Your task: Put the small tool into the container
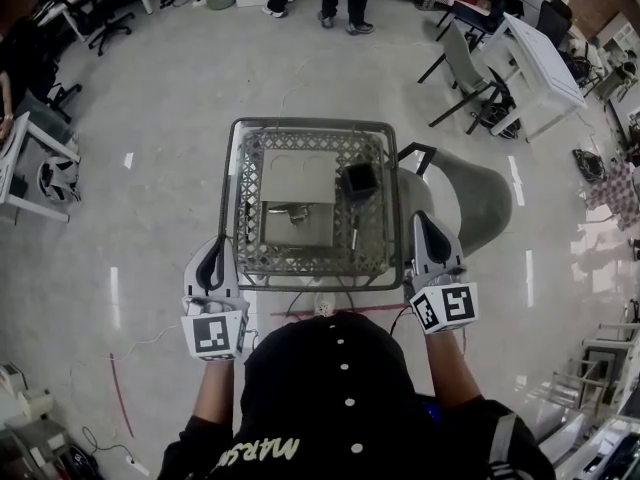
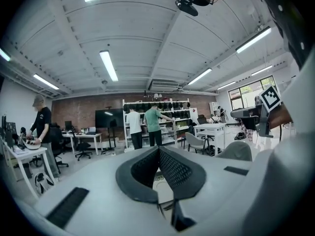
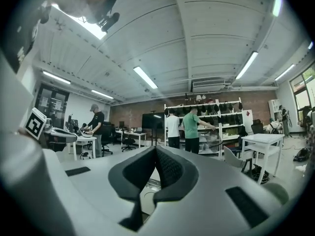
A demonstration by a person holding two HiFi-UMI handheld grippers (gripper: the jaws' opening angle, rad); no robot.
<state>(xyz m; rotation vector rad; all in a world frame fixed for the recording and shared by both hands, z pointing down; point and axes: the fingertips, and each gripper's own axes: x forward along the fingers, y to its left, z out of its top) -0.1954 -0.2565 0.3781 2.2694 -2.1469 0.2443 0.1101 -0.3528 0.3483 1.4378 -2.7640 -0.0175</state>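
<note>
While left gripper [image 1: 214,244] and right gripper [image 1: 422,220] jaws press together, the small tool [image 1: 295,211] lies apart between them.

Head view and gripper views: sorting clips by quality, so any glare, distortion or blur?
Head view: fisheye bending, light streaks glaring on the floor. Left gripper view: the near left hand-held gripper is soft, shelves sharp. Right gripper view: right hand-held gripper likewise, corners black.

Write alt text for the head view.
Seen from above, a person in a black cap holds the left tongs and right tongs, both shut and empty, at the near edge of a small table. On it stand a black container and, apart from it, a small metal tool on a pale board.
</note>
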